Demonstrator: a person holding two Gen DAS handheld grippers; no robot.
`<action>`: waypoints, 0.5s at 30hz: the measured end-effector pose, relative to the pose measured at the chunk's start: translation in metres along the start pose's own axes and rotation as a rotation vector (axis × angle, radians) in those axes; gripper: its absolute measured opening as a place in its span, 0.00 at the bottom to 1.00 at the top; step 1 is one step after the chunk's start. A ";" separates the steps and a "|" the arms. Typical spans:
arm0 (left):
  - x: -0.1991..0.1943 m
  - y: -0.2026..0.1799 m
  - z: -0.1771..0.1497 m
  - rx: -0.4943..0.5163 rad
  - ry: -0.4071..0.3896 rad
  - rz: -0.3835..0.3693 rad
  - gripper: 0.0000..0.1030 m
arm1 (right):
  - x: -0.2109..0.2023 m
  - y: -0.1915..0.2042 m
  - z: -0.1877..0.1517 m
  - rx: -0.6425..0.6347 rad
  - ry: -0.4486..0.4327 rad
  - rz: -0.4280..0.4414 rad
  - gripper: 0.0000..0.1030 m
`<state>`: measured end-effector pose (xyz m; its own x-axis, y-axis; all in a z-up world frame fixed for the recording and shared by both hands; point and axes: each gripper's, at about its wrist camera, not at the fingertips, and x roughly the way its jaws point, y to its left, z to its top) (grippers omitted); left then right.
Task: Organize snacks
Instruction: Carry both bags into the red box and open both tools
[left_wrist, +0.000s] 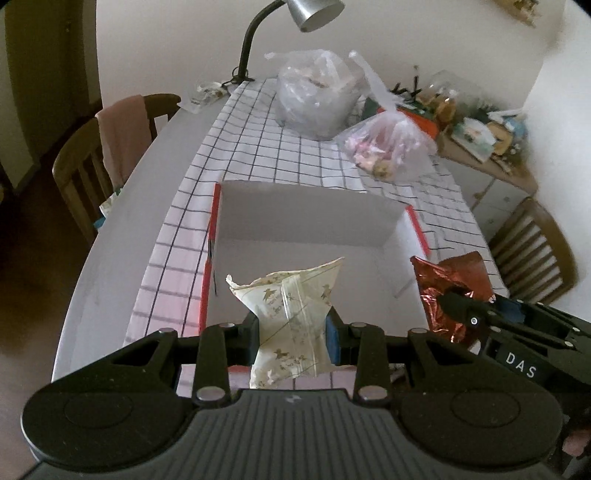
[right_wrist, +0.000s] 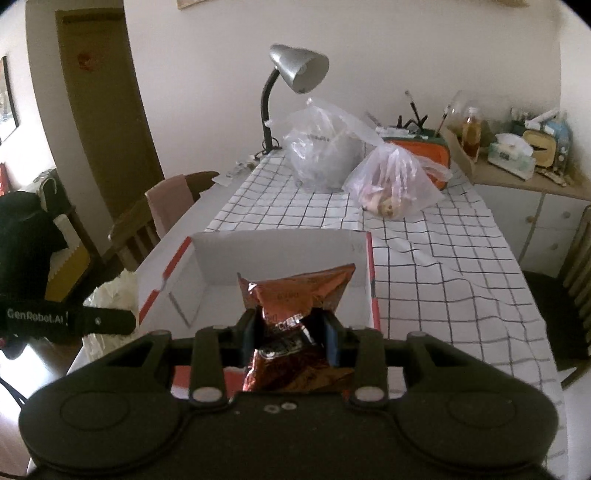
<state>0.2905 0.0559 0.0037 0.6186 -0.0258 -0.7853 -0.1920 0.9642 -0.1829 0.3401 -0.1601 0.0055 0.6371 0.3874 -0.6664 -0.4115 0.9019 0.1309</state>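
Observation:
My left gripper (left_wrist: 291, 332) is shut on a cream snack packet (left_wrist: 291, 306) with small printed figures, held above the near part of an open white box (left_wrist: 295, 218) with red outer sides. My right gripper (right_wrist: 290, 332) is shut on a shiny red-brown foil snack packet (right_wrist: 295, 295), held over the near edge of the same box (right_wrist: 280, 254). In the left wrist view the right gripper (left_wrist: 461, 310) and its foil packet (left_wrist: 450, 284) show at the box's right side. The visible box floor looks bare.
The box sits on a checked cloth (right_wrist: 424, 266) on a white table. Two clear plastic bags (right_wrist: 325, 155) (right_wrist: 395, 184) with items stand behind it, with a grey desk lamp (right_wrist: 299, 70). Wooden chairs (left_wrist: 85, 162) stand on both sides. A cluttered sideboard (right_wrist: 517, 162) is at the right.

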 end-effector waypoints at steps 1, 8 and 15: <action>0.007 0.000 0.004 0.001 0.006 0.010 0.33 | 0.009 -0.003 0.003 0.000 0.010 -0.002 0.34; 0.064 -0.002 0.023 0.013 0.074 0.059 0.33 | 0.065 -0.013 0.016 0.001 0.072 0.008 0.34; 0.108 -0.010 0.017 0.053 0.148 0.097 0.33 | 0.102 -0.015 0.003 -0.021 0.148 0.022 0.34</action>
<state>0.3721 0.0485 -0.0687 0.4797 0.0331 -0.8768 -0.2020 0.9766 -0.0737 0.4133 -0.1336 -0.0628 0.5255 0.3735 -0.7644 -0.4391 0.8887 0.1323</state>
